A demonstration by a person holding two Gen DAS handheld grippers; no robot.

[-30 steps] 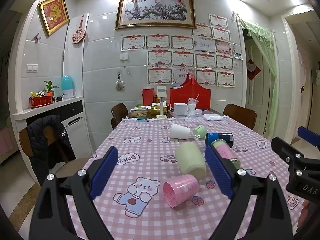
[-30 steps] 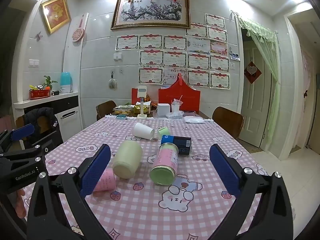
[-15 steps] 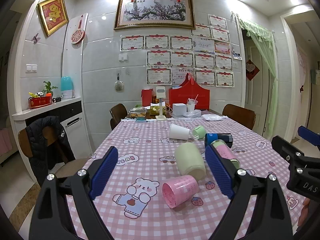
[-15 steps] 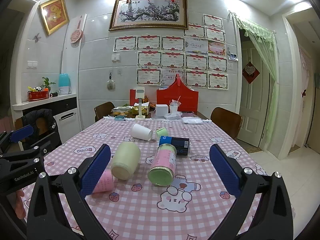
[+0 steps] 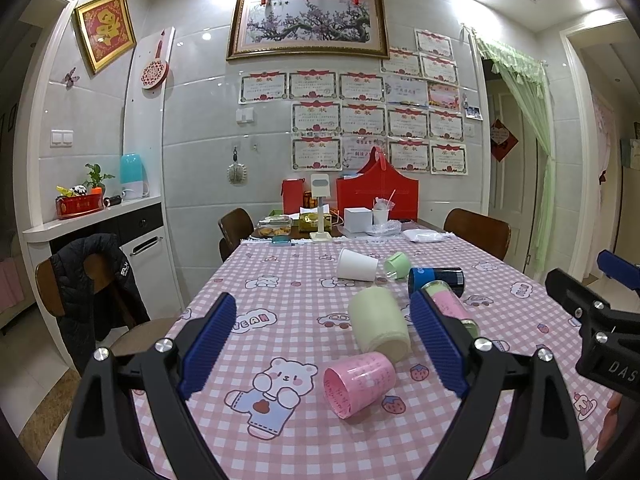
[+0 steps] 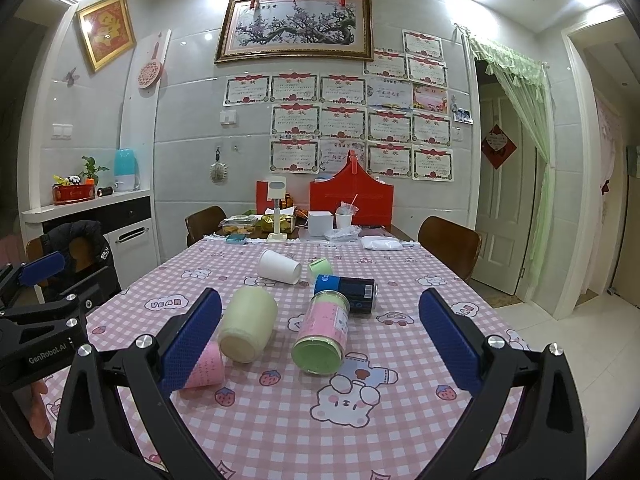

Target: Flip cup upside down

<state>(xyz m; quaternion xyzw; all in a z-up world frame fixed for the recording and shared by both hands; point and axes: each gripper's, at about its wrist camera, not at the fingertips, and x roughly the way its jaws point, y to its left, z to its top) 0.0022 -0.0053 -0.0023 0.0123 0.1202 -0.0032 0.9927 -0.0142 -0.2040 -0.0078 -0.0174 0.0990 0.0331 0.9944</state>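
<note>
Several cups lie on their sides on the pink checked tablecloth (image 5: 280, 292). A pink cup (image 5: 358, 382) lies nearest, mouth toward me, partly hidden in the right wrist view (image 6: 204, 368). Behind it lie a pale yellow-green cup (image 5: 378, 324) (image 6: 248, 322), a pink and green cup (image 5: 450, 306) (image 6: 326, 330), a dark blue can (image 5: 438, 280) (image 6: 348, 288), a white paper cup (image 5: 356, 265) (image 6: 279, 267) and a small green cup (image 5: 397, 265) (image 6: 321, 267). My left gripper (image 5: 322, 344) is open above the near table, empty. My right gripper (image 6: 320, 344) is open and empty too.
Boxes, a red bag (image 5: 378, 196) and a white stand (image 5: 320, 216) crowd the table's far end. Brown chairs (image 5: 478, 230) stand at both sides; one at the left holds a black jacket (image 5: 96, 280). A counter (image 5: 92, 220) runs along the left wall.
Both views have shifted very slightly; the cups sit a little lower in the frames. Both grippers stay open and nothing on the table has moved.
</note>
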